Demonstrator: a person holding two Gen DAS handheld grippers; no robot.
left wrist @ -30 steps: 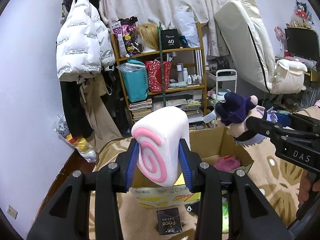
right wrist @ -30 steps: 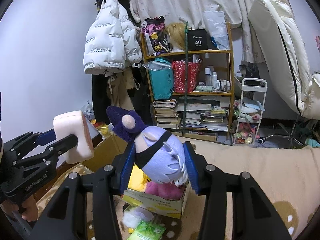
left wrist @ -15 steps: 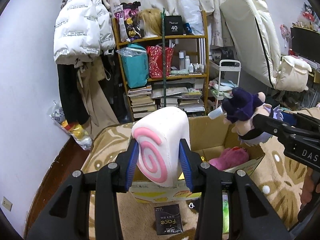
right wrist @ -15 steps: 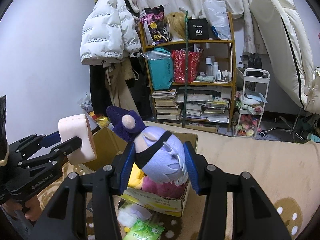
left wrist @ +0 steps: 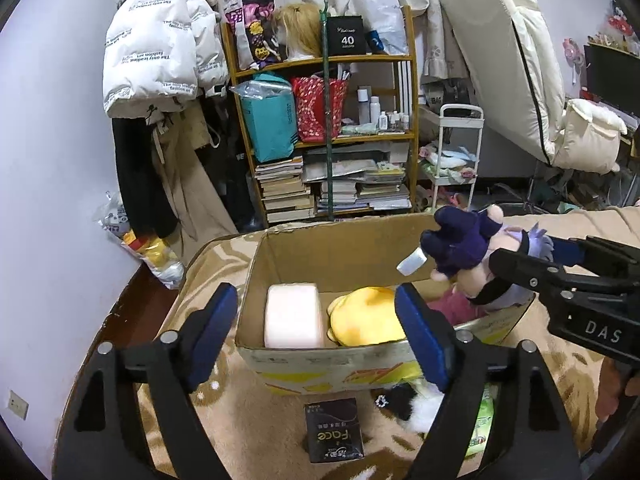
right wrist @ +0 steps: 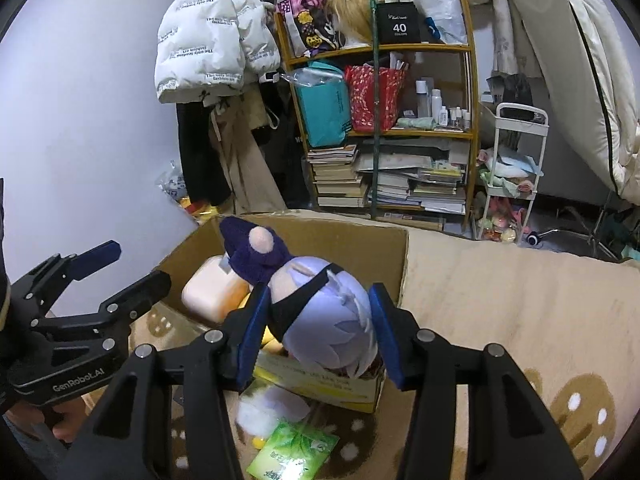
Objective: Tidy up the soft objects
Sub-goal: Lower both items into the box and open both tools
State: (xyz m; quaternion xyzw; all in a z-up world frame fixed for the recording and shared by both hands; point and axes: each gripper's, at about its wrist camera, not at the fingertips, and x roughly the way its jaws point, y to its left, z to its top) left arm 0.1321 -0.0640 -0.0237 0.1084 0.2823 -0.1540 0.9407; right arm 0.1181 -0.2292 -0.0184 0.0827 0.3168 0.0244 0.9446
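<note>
1. Now the left hand-held gripper [left wrist: 316, 336] has just been opening; jaws wide, nothing between them. The swirl-roll plush [left wrist: 294, 316] lies in the cardboard box [left wrist: 320, 356], beside a yellow plush [left wrist: 366, 320].
2. Right hand-held gripper [right wrist: 314, 330] clamps the purple doll [right wrist: 320, 312] above the box, likely next in.
3. Legible: "GenRobot.AI", "DAS", "Face" packet [left wrist: 334, 430].

Left gripper [left wrist: 316, 336]: jaws just sprung wide, nothing between them, poised above the cardboard box [left wrist: 320, 356].
Right gripper [right wrist: 314, 330]: pads clasp the plush doll [right wrist: 320, 320] over the box.
</note>
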